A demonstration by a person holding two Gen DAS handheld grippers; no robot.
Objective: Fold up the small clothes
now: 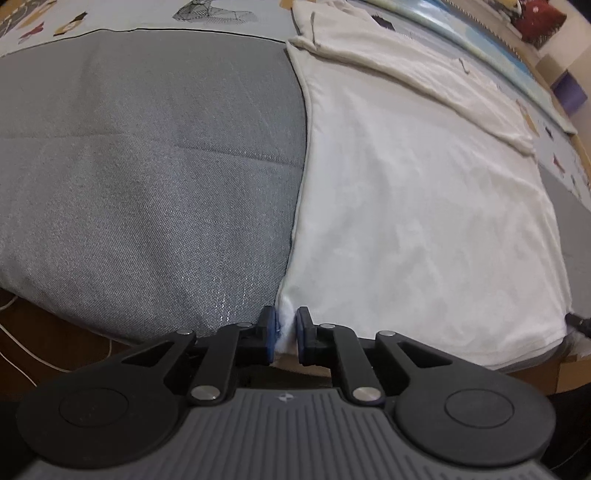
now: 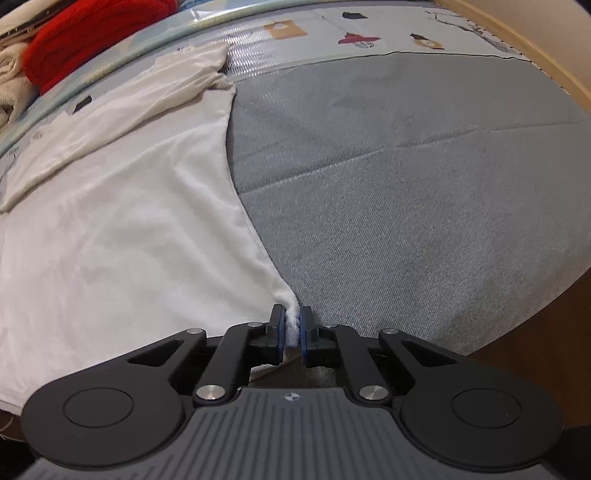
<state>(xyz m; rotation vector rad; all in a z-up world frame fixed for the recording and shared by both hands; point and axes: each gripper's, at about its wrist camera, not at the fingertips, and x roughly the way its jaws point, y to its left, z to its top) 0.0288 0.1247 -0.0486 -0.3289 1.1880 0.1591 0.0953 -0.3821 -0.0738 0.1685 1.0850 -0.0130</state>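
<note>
White garment (image 1: pixel 424 229) spread flat on a grey mattress (image 1: pixel 147 166), its far end folded over. Left gripper (image 1: pixel 285 332) clenched on the garment's near left corner, cloth bunched between the blue pads. Right gripper (image 2: pixel 293 330) likewise clenched on the near right corner (image 2: pixel 291 325) at the mattress edge. Red cloth (image 2: pixel 88 33) lies beyond the garment, at far left of the right wrist view
</note>
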